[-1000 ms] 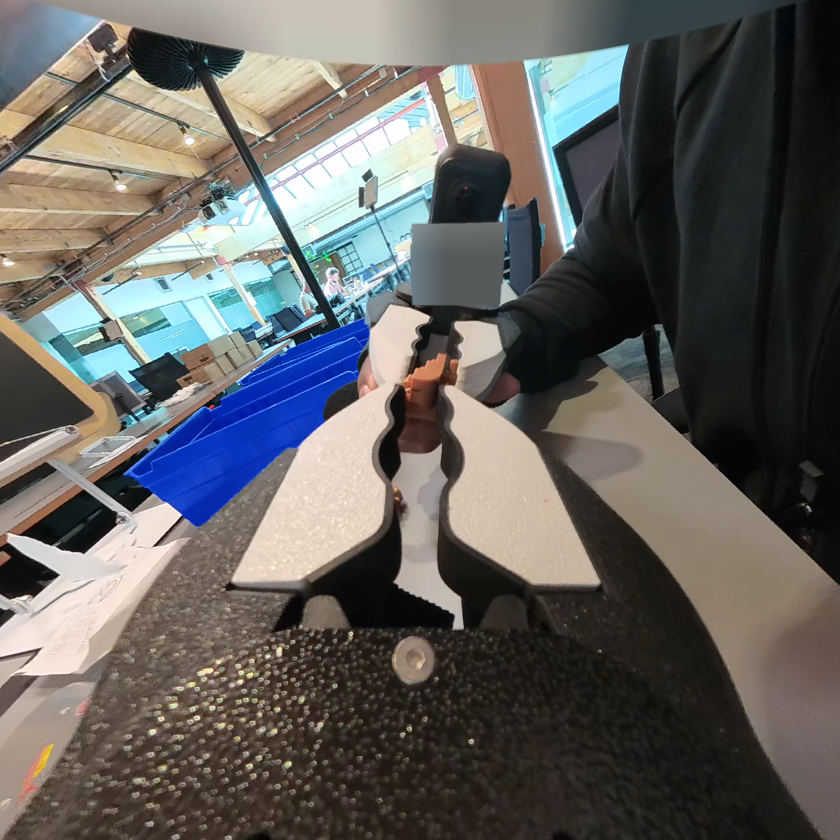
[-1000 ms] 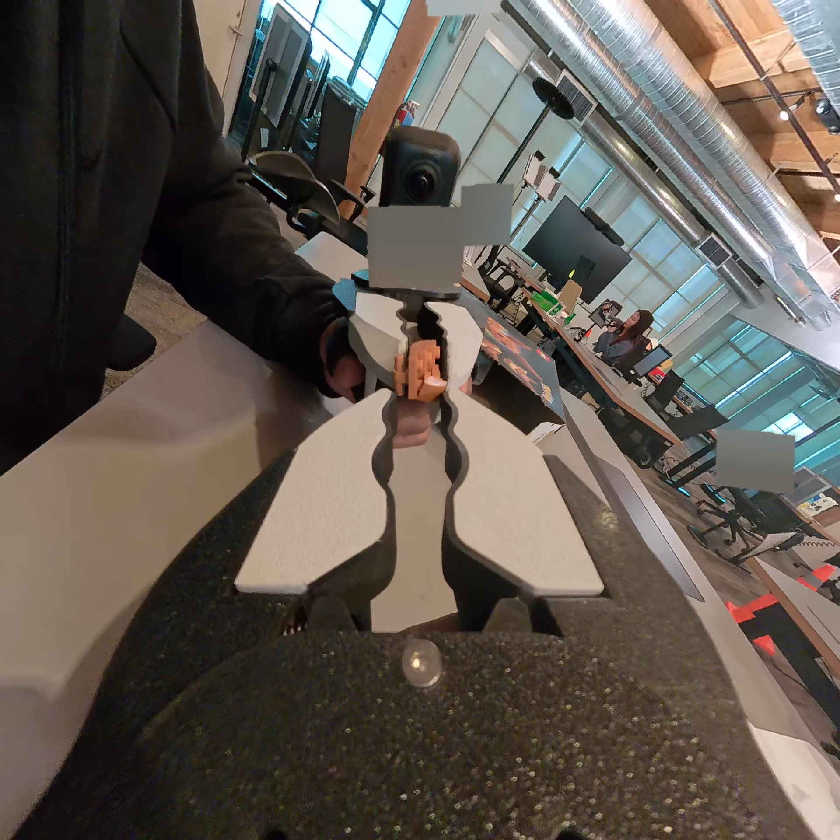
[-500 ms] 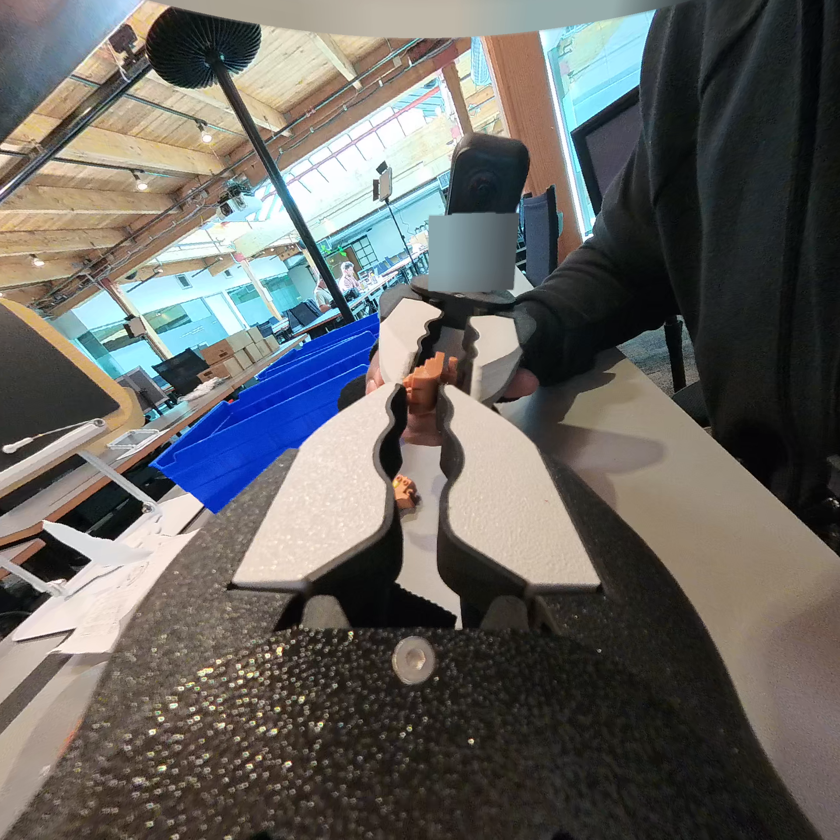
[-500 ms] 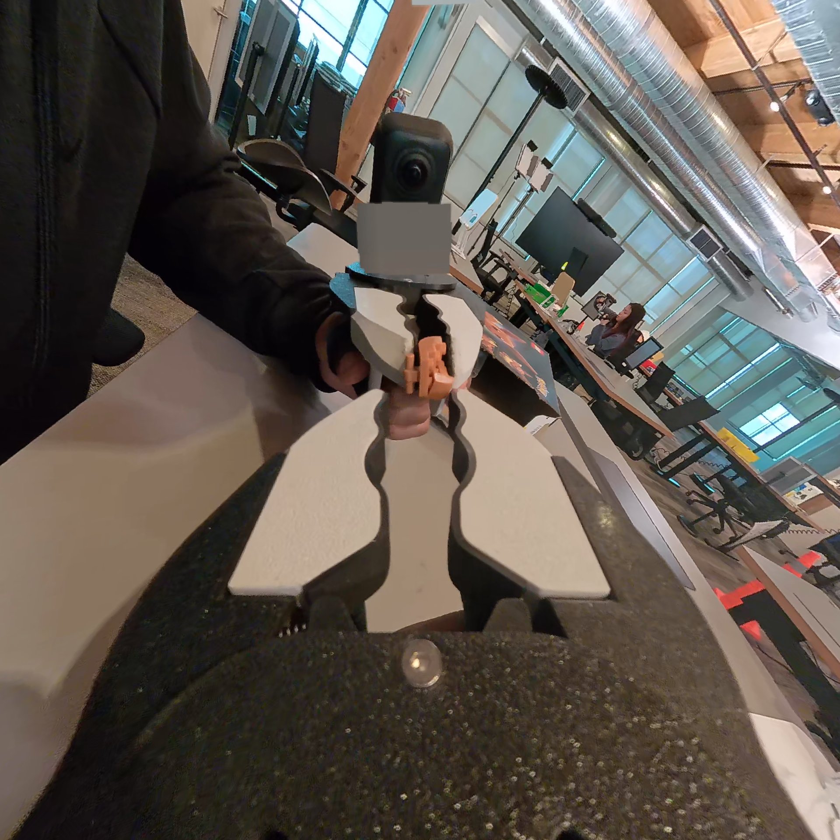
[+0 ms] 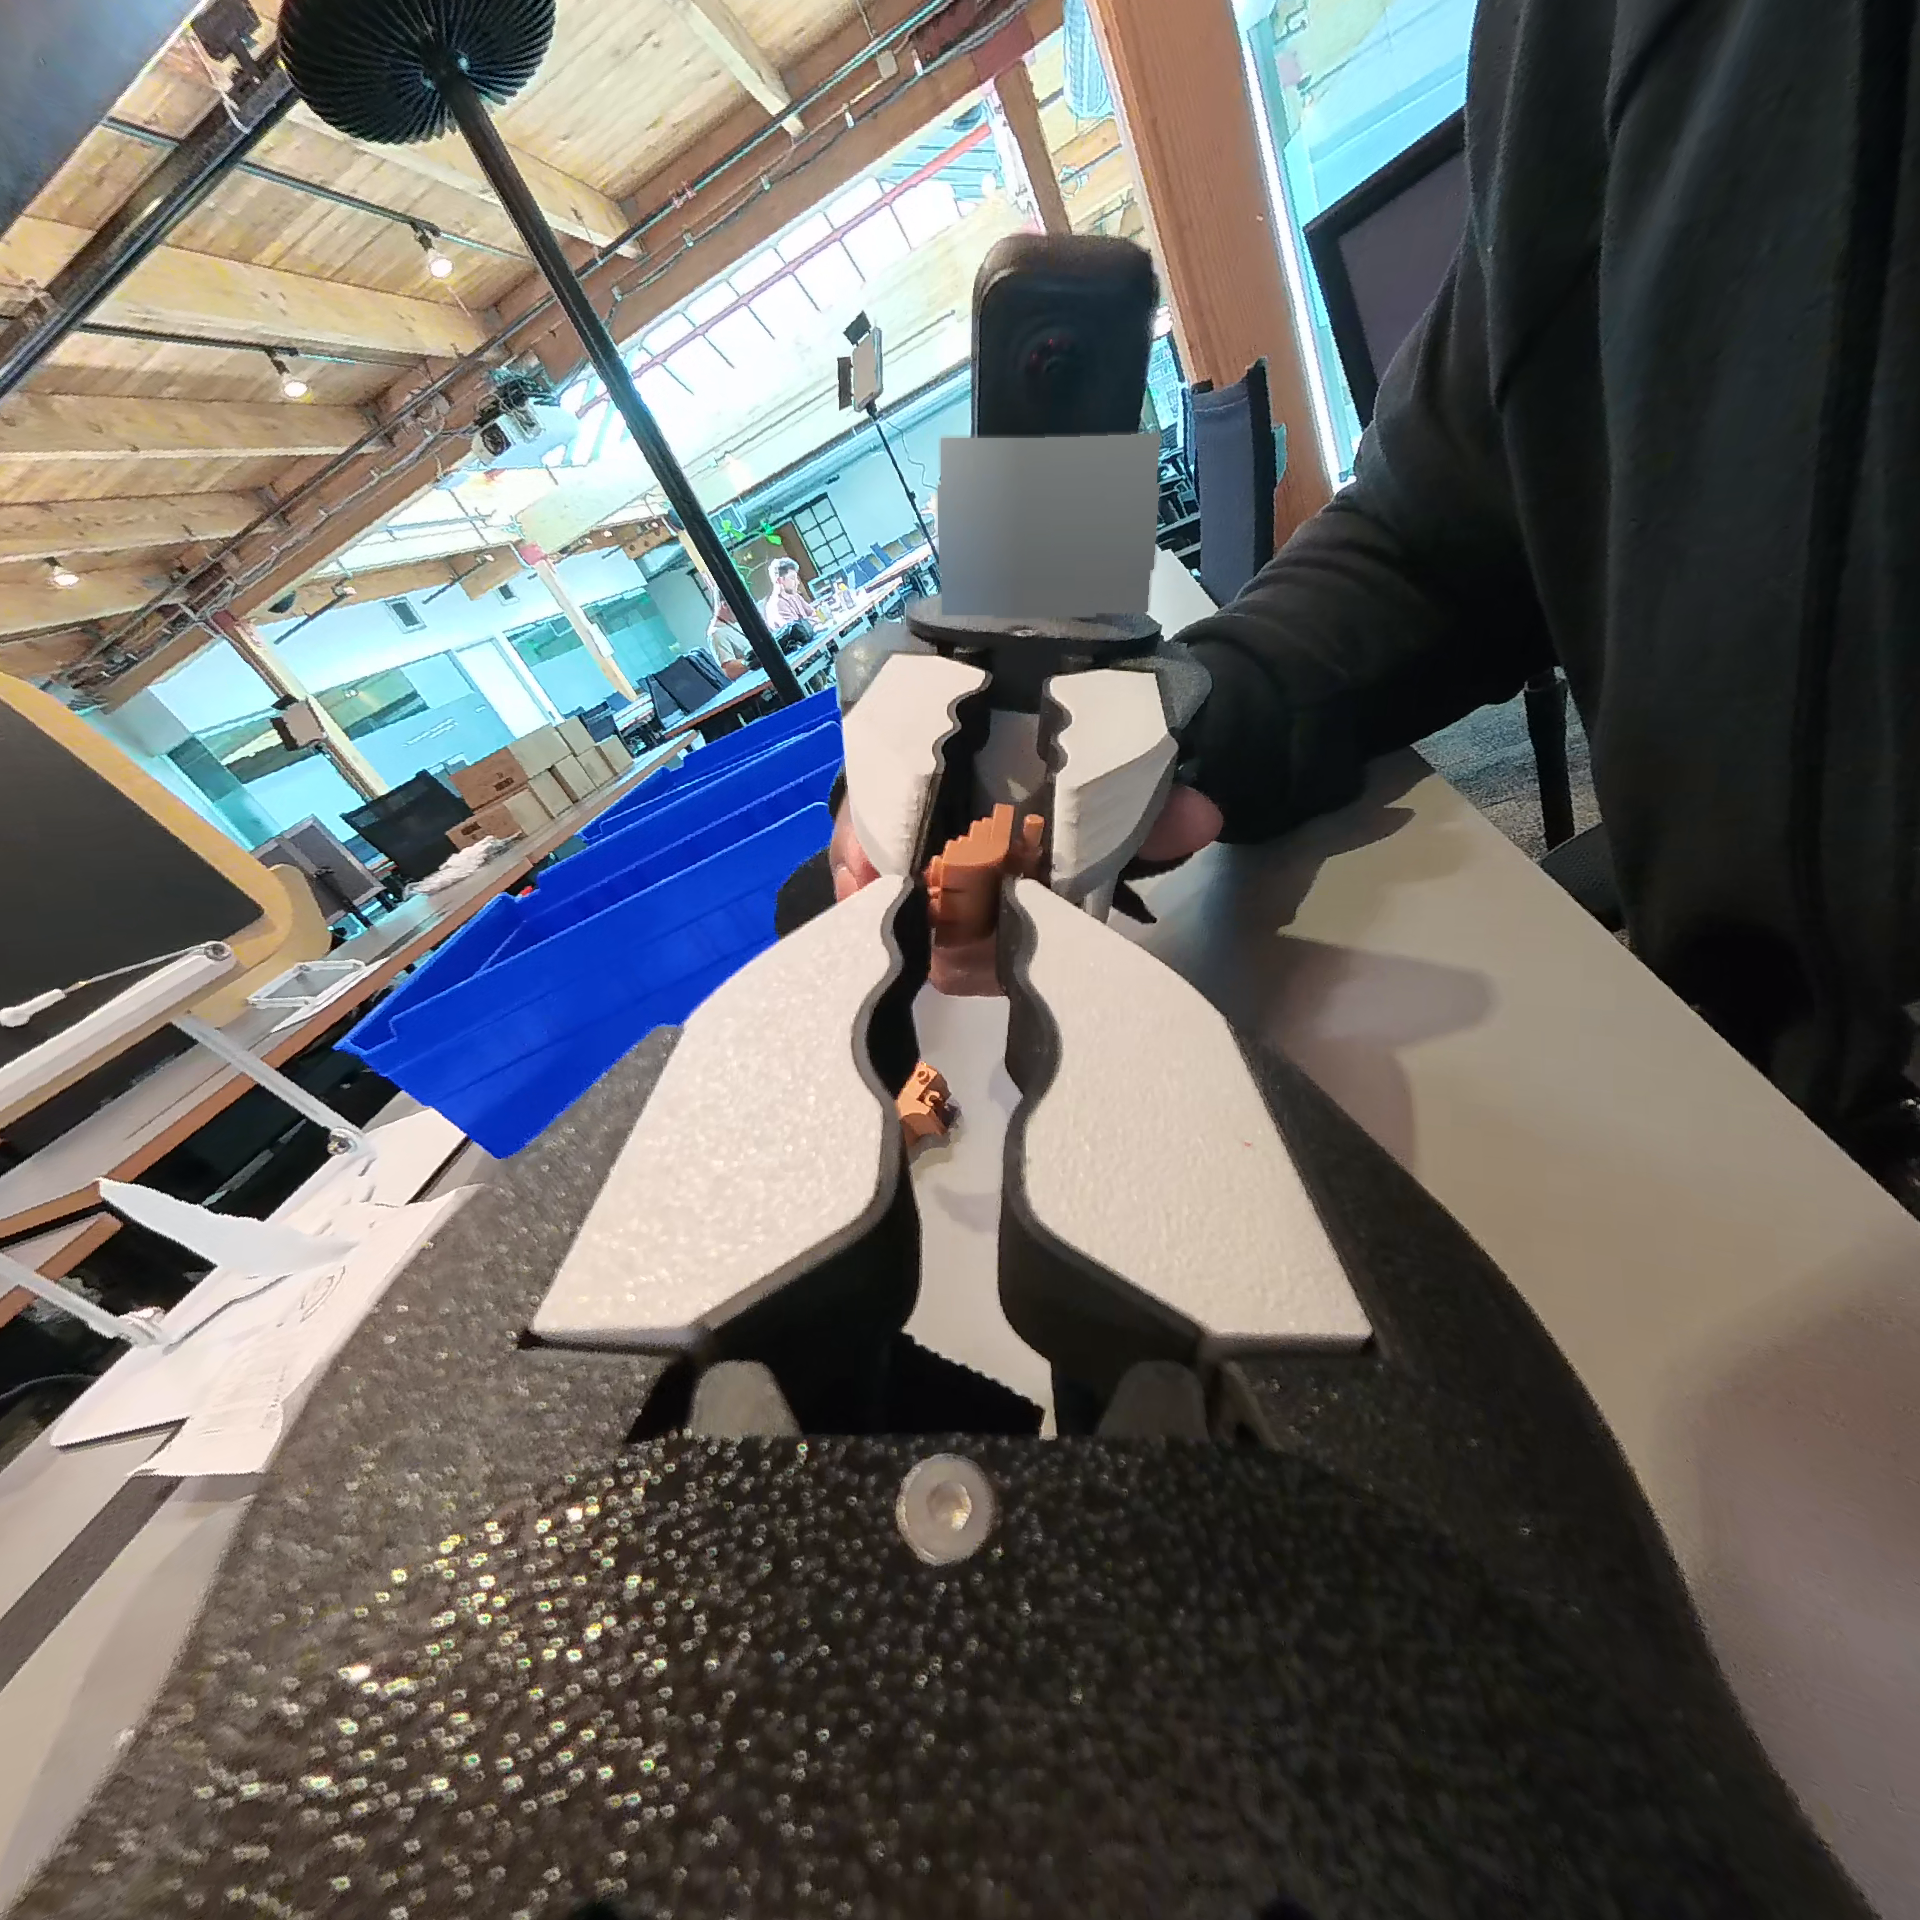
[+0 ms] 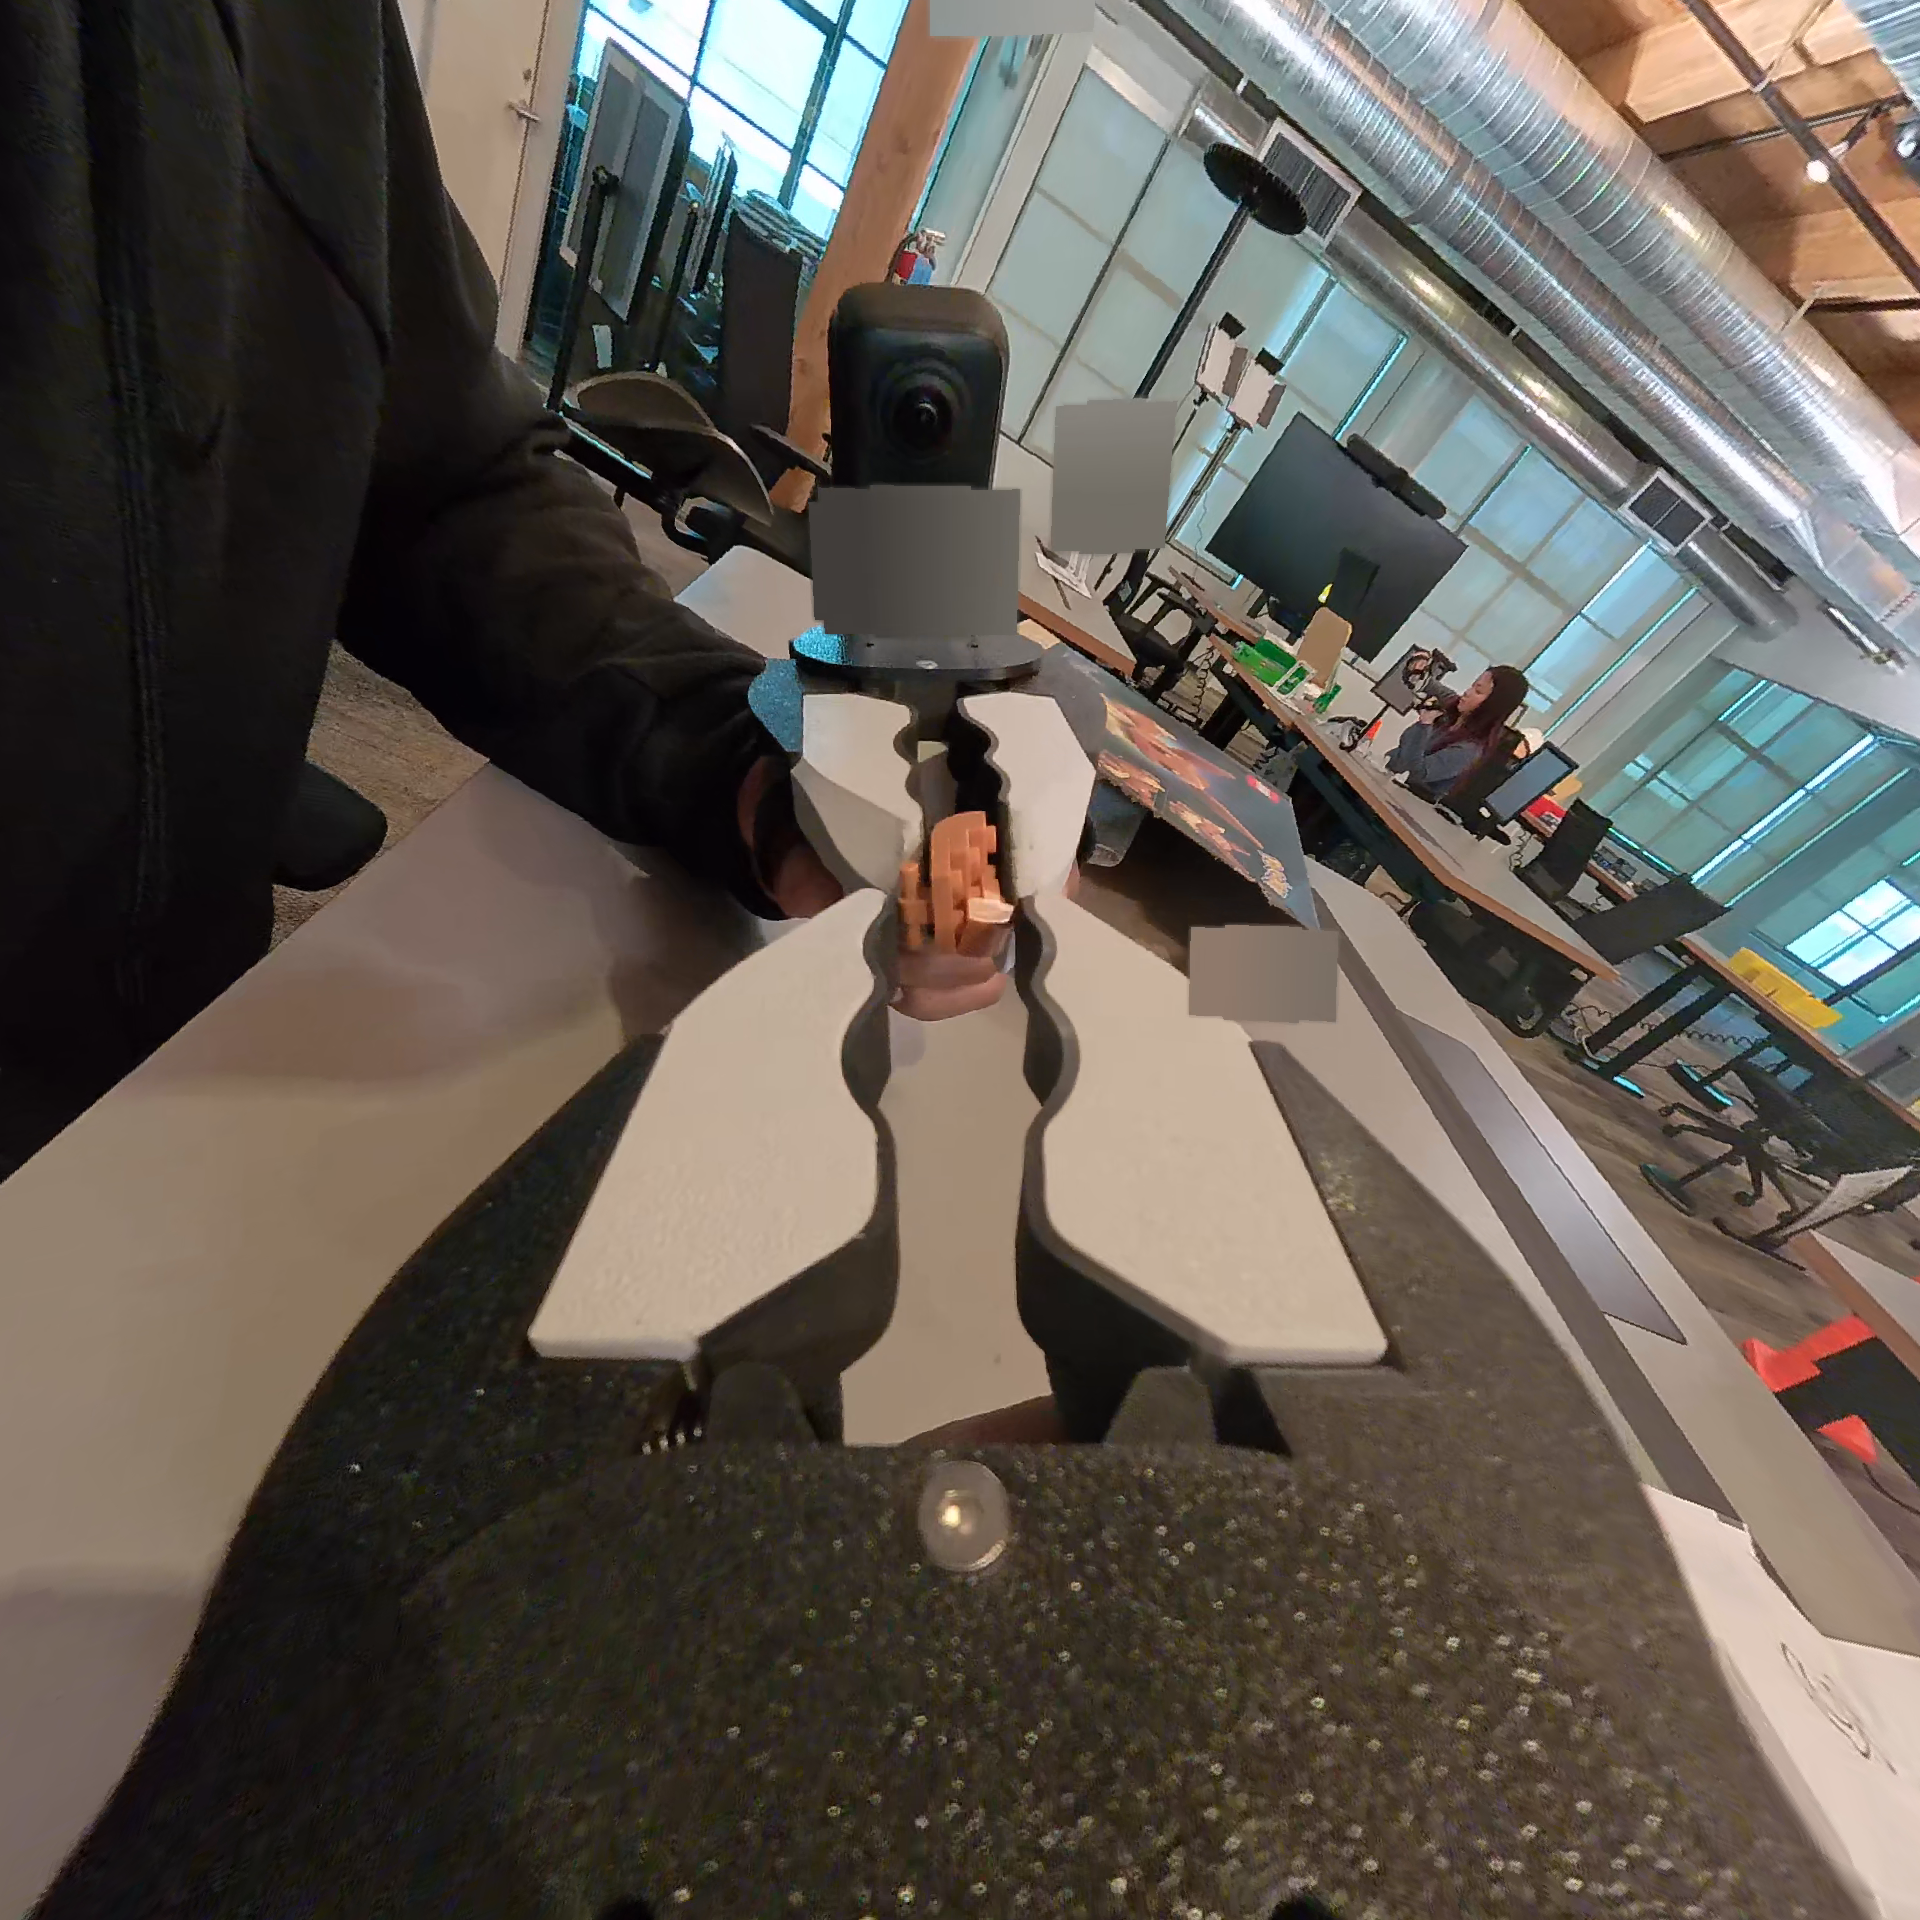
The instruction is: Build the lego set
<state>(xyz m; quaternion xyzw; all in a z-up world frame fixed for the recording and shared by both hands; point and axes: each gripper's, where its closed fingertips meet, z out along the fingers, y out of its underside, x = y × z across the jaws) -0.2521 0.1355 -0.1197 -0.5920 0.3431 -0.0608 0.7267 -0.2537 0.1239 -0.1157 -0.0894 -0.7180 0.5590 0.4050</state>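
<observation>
The small brown piece lying on the tabletop shows more now than it did a second ago, when the left gripper hid most of it. The two grippers stay tip to tip, and the right gripper has opened just a tiny bit. The orange lego build is held up in the air above the tabletop, close to the edge where the person stands. The left gripper is nearly closed, with only a thin gap, and its tips pinch the lower part of the orange lego build. The right gripper comes from the other side. It is nearly closed too, and its tips sit on both sides of the same build, so it seems to grip it as well. A bare fingertip shows just under the build in both views. The small brown piece lies flat on the tabletop, below the left gripper and apart from the build. A row of blue bins stands along the far left edge of the tabletop. White papers lie near the left corner. In the right wrist view a flat dark box with a picture rests at the far end of the tabletop, behind the grippers. A black sleeve reaches in from the near edge.
</observation>
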